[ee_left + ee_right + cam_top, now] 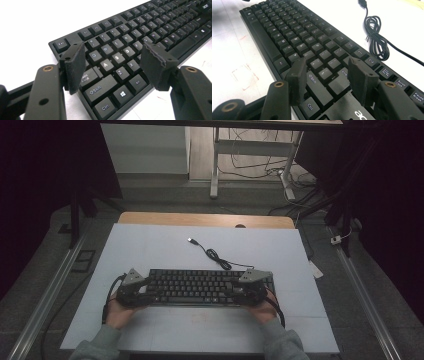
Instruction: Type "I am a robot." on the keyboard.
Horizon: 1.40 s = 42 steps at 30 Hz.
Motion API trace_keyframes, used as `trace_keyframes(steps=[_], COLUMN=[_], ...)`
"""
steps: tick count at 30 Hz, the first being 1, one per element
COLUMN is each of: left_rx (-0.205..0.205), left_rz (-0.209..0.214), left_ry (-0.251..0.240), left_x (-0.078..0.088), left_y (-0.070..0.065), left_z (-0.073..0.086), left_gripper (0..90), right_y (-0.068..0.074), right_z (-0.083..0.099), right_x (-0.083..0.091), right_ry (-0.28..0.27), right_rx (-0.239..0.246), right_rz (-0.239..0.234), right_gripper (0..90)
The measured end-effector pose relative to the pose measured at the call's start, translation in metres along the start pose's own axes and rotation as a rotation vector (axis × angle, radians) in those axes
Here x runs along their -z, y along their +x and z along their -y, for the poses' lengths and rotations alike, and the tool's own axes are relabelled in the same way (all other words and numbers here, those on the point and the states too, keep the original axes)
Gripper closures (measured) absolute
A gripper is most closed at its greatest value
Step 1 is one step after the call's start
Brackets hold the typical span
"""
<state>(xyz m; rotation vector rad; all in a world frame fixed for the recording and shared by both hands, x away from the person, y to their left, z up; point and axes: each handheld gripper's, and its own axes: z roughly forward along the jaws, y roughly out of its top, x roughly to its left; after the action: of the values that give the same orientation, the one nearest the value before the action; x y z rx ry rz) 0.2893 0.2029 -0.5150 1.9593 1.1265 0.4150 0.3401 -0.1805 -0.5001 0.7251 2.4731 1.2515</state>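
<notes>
A black keyboard (197,286) lies across the near middle of the white table sheet (150,250). Its cable (216,256) coils behind it and ends in a USB plug (191,240). My left gripper (131,291) sits at the keyboard's left end. In the left gripper view it (112,60) is open, its pads hovering above the letter keys of the keyboard (120,37) with nothing pinched. My right gripper (250,289) sits at the right end. It (325,72) is open too, over the Shift and Enter keys of the keyboard (294,32), with the cable (377,37) beyond it.
A faint red square mark (244,76) is on the sheet in front of the keyboard. A wooden desk edge (205,219) runs behind the sheet. Metal rails (47,295) flank the table, and a desk frame with loose cables (250,162) stands at the back.
</notes>
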Motion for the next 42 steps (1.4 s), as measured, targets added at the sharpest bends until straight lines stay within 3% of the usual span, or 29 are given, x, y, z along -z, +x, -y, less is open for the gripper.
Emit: trace_keyframes(steps=[11,16,20,29,36,42], left_rx=[-0.006,-0.02,-0.025,-0.021,-0.069,-0.084], left_rz=[-0.009,-0.01,0.017,0.032,0.041,0.045], left_ry=[-0.001,0.014,0.043,0.089,0.154,0.178], left_x=[-0.001,-0.003,-0.006,-0.008,-0.017,-0.021], left_y=[0.0,0.004,0.008,0.012,0.01,0.008], left_z=[-0.003,-0.015,-0.027,-0.027,-0.023,-0.02], left_gripper=[36.9,38.5,42.5,62.9,85.3,88.4], right_y=[0.001,-0.001,0.0,0.0,0.0,-0.001], right_z=[-0.001,0.0,0.0,0.0,0.0,0.0], right_x=[0.002,0.003,0.003,0.001,-0.001,-0.001], right_ry=[-0.004,-0.011,-0.006,0.0,0.01,0.007], right_rx=[-0.003,-0.009,-0.005,0.0,0.008,0.007], right_rz=[0.005,0.008,0.011,0.005,0.004,0.004], right_gripper=[49.7,49.7,49.7,49.6,49.6,49.6])
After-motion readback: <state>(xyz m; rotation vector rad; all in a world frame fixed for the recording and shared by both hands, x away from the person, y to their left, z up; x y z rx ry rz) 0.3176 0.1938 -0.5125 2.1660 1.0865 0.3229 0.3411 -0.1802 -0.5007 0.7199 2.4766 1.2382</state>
